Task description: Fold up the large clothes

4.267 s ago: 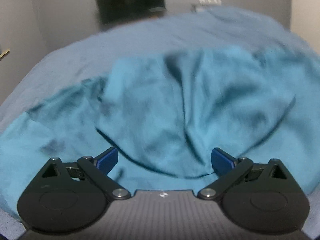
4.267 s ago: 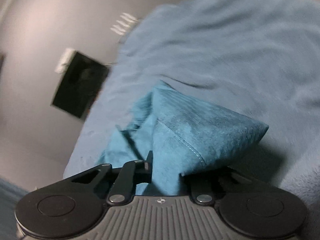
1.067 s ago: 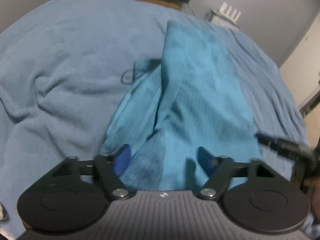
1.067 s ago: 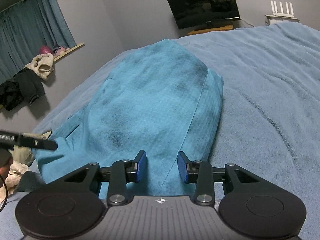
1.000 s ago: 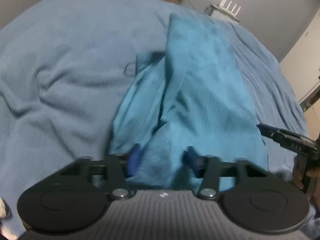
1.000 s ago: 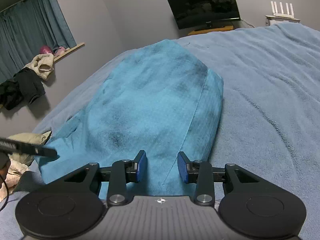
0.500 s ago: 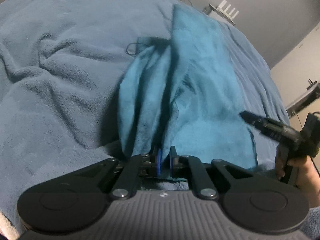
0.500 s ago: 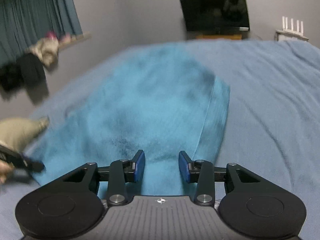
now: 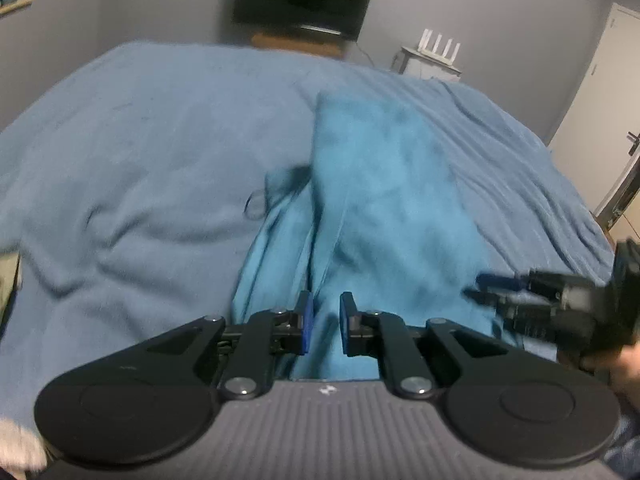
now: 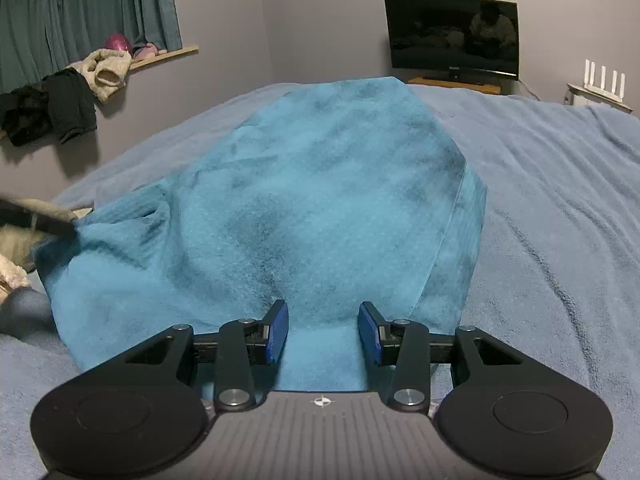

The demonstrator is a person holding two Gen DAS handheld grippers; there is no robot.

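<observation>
A large teal garment [image 9: 384, 200] lies folded lengthwise on the blue bed, its near edge under both grippers; it also fills the middle of the right wrist view [image 10: 320, 208]. My left gripper [image 9: 324, 322] hovers over the garment's near left edge with its jaws a narrow gap apart and cloth showing between them, not pinched. My right gripper [image 10: 323, 334] is open over the garment's near right edge, holding nothing. The right gripper also shows at the right of the left wrist view [image 9: 500, 292]. The left gripper's tip shows at the left of the right wrist view [image 10: 60, 220].
A blue blanket [image 9: 140, 152] covers the bed. A TV [image 10: 452, 36] and a white router [image 10: 604, 80] stand at the far wall. Clothes [image 10: 68, 96] hang by a shelf at the left. A door [image 9: 600, 92] is at the right.
My left gripper had closed on the garment's near edge half a second ago and has now parted slightly and tilted up. My right gripper has stayed open over the near right edge.
</observation>
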